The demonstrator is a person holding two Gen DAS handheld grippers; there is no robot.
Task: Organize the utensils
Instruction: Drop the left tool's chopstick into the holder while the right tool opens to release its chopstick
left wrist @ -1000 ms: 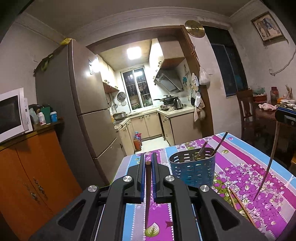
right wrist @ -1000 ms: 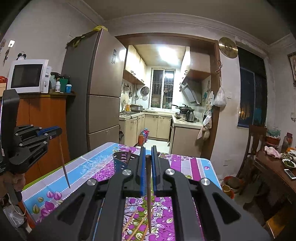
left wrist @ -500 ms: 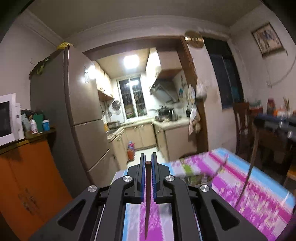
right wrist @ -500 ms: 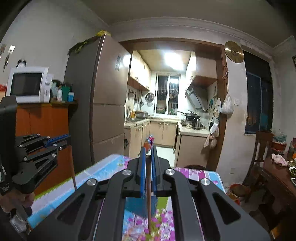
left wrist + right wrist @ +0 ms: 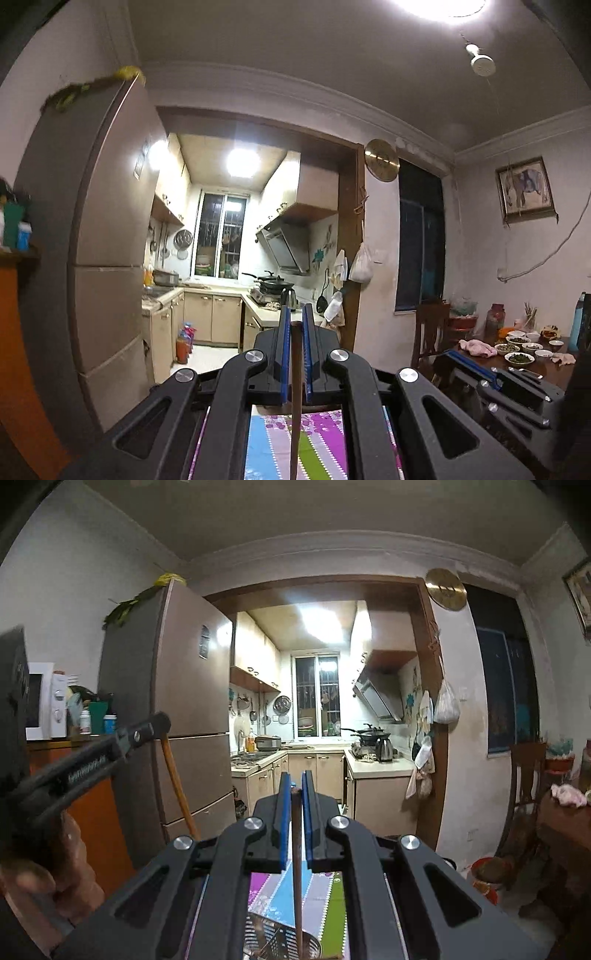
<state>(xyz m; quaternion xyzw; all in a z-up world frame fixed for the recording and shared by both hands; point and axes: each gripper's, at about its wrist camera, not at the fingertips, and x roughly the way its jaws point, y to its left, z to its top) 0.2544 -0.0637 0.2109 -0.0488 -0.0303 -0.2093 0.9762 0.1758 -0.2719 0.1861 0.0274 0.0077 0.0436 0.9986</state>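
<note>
My left gripper [image 5: 294, 325] is shut on a brown chopstick [image 5: 295, 398] that hangs down between its fingers, above the flowered tablecloth [image 5: 317, 443]. My right gripper [image 5: 294, 792] is shut on another brown chopstick [image 5: 297, 886]; its lower end hangs over the perforated utensil basket [image 5: 280, 941] at the bottom of the right wrist view. The left gripper also shows in the right wrist view [image 5: 159, 723], with its chopstick [image 5: 179, 790] hanging from it. The right gripper's body shows at the lower right of the left wrist view [image 5: 495, 384]. The basket is hidden in the left wrist view.
A tall fridge [image 5: 173, 716] and an orange cabinet [image 5: 92, 812] with a microwave [image 5: 44, 701] stand to the left. A kitchen doorway [image 5: 243, 295] lies ahead. A dark table with small bowls [image 5: 524, 350] and a wooden chair [image 5: 428, 336] stand to the right.
Both grippers have risen and tilted upward with their chopsticks, so the table and basket have dropped to the bottom of the views. The right chopstick now hangs over the basket.
</note>
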